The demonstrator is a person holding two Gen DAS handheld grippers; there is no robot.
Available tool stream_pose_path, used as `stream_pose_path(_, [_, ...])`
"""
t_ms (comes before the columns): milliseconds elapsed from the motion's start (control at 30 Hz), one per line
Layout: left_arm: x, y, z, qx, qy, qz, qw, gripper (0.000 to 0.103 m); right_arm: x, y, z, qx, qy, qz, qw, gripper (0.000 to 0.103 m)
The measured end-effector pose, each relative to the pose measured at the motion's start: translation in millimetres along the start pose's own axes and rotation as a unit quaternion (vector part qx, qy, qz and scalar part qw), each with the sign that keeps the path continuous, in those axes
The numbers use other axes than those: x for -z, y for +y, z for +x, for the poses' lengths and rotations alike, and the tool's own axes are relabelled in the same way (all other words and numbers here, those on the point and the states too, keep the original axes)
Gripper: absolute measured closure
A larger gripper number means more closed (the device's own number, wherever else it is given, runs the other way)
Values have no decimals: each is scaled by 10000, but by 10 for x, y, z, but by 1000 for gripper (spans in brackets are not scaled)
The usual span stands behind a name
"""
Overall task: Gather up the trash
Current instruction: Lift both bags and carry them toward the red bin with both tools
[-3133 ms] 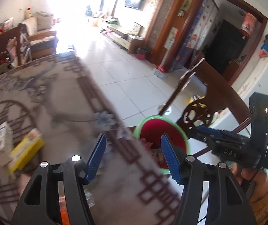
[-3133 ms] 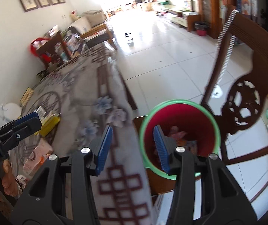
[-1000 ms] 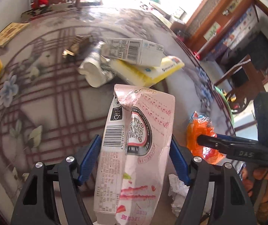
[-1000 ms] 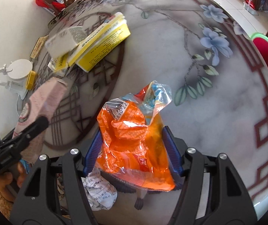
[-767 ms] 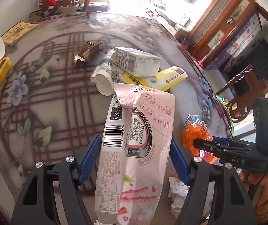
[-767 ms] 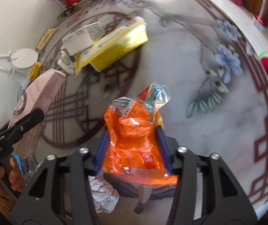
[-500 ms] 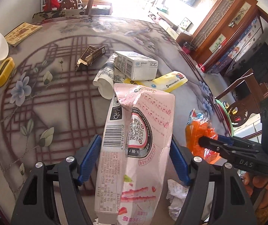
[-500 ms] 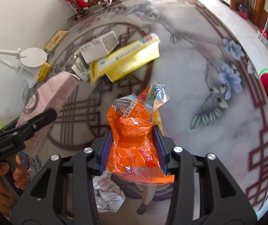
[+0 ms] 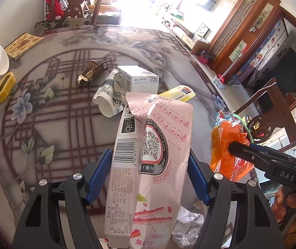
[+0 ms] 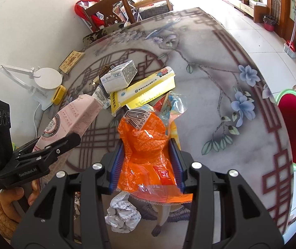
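My left gripper point(image 9: 149, 166) is shut on a pink milk carton point(image 9: 152, 157) and holds it above the round patterned table point(image 9: 44, 108). My right gripper point(image 10: 147, 155) is shut on an orange plastic wrapper point(image 10: 146, 145), also above the table. The wrapper shows in the left wrist view point(image 9: 224, 145), and the carton in the right wrist view point(image 10: 69, 120). A red bin with a green rim point(image 10: 295, 128) stands off the table's right edge. On the table lie a white box point(image 9: 137, 78), a yellow box point(image 10: 143, 91), a crushed paper cup point(image 9: 108, 97), a small brown carton point(image 9: 94, 70) and crumpled paper point(image 10: 121, 215).
A white lamp base point(image 10: 48, 78) and a yellow ring point(image 9: 5, 83) sit at the table's left side, with a booklet point(image 9: 23, 43) behind them. Wooden chairs point(image 9: 75, 4) stand at the far side and near the bin point(image 9: 272, 108).
Both grippers have risen and pulled back from the table with their loads, so more of the table and the room shows. The trash on the table has not moved.
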State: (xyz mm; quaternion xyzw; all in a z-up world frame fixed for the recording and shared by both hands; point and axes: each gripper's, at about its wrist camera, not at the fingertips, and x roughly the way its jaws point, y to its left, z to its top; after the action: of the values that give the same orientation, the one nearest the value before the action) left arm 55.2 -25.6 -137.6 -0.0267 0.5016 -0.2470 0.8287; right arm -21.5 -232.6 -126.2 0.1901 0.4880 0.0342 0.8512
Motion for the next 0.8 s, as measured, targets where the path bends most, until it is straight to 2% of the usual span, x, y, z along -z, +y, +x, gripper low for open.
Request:
stream_pose_path(400, [-12, -235, 12, -72, -62, 52, 9999, 35, 9, -244, -157, -35, -66, 76, 9999, 61])
stream_pose_path(800, [-44, -690, 178, -33, 0, 210, 9998, 35, -5, -832, -429, 89, -295, 410, 9987, 61])
